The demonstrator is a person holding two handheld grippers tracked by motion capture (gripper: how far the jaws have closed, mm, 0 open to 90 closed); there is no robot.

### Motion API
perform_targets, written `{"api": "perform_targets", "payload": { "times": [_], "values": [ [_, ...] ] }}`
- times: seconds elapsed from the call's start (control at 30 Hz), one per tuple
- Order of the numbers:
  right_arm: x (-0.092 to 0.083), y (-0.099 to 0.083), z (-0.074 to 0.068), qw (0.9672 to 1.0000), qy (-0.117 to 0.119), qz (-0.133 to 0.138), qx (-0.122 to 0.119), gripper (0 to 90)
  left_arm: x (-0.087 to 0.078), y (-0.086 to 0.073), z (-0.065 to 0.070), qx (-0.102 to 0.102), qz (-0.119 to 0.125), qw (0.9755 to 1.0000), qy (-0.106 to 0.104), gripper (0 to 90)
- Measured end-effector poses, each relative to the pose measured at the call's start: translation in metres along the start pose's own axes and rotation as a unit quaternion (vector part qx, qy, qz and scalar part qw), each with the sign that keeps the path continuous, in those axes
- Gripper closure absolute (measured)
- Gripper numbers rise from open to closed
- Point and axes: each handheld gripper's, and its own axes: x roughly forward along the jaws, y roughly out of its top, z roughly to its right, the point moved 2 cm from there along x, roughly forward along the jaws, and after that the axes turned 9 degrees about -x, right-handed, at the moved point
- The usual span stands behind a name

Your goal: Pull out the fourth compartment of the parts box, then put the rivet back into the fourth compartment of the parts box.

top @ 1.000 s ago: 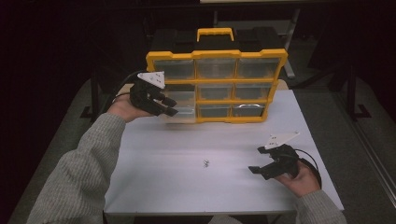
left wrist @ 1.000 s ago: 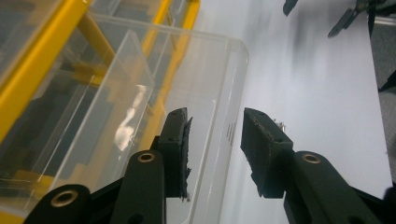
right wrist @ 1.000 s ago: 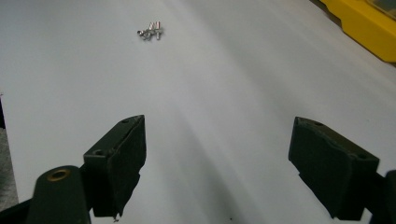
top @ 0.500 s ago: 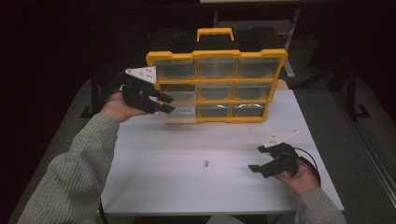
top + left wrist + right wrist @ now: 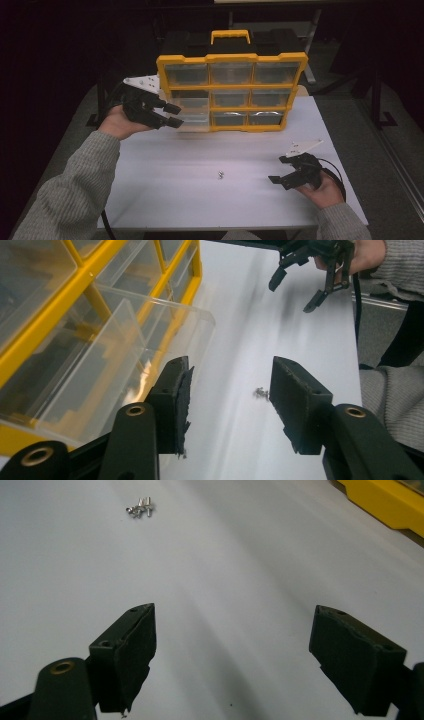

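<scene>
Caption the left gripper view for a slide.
Open left tongs beside a pulled-out clear drawer of the yellow organizer, tiny screws on the white table.

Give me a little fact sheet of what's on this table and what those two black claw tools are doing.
Surface: white table
Storage: yellow plastic organiser with clear drawers, upright at the far edge
Pulled-out part: clear plastic drawer, bottom left, slid partly out
Small parts: little heap of silver metal screws, mid-table
Left gripper: beside the drawer, jaws just opening, nothing between them
Right gripper: open, empty, low over the table, right of the screws
</scene>
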Motion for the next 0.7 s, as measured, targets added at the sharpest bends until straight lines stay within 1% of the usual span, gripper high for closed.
{"api": "perform_targets", "payload": {
  "times": [0.27, 0.3, 0.37, 0.4, 0.43, 0.5, 0.57, 0.67, 0.7],
  "values": [
    [-0.001, -0.003, 0.004, 1.0000, -0.005, -0.002, 0.006, 17.8, -0.006, -0.011, 0.008, -0.006, 0.006, 0.9999, 0.006, 46.7],
    [-0.001, -0.003, 0.004, 1.0000, -0.004, -0.002, 0.007, 17.8, -0.007, -0.013, 0.009, -0.004, 0.003, 0.9999, 0.009, 46.2],
    [0.000, -0.004, 0.003, 0.9999, -0.004, -0.006, 0.009, 17.8, -0.008, -0.016, 0.012, -0.007, 0.005, 0.9999, 0.014, 45.2],
    [0.000, -0.004, 0.004, 1.0000, -0.005, -0.006, 0.003, 17.8, -0.008, -0.018, 0.013, -0.008, 0.007, 0.9999, 0.012, 45.1],
    [0.000, -0.004, 0.004, 1.0000, -0.005, -0.006, 0.002, 17.8, -0.009, -0.019, 0.014, -0.005, 0.005, 0.9999, 0.014, 44.8],
    [0.000, -0.004, 0.004, 0.9999, -0.005, -0.009, 0.010, 17.8, -0.010, -0.023, 0.016, -0.005, 0.006, 0.9998, 0.020, 43.5],
    [0.001, -0.003, 0.005, 0.9999, -0.005, -0.007, 0.005, 17.8, -0.011, -0.026, 0.018, -0.011, 0.011, 0.9997, 0.020, 42.6],
    [0.002, -0.003, 0.007, 0.9999, -0.005, -0.008, 0.004, 18.2, -0.011, -0.031, 0.019, -0.008, 0.012, 0.9997, 0.022, 42.6],
    [0.002, -0.003, 0.007, 0.9999, -0.005, -0.012, 0.007, 18.3, -0.011, -0.034, 0.020, -0.007, 0.011, 0.9996, 0.023, 42.6]
  ]
}}
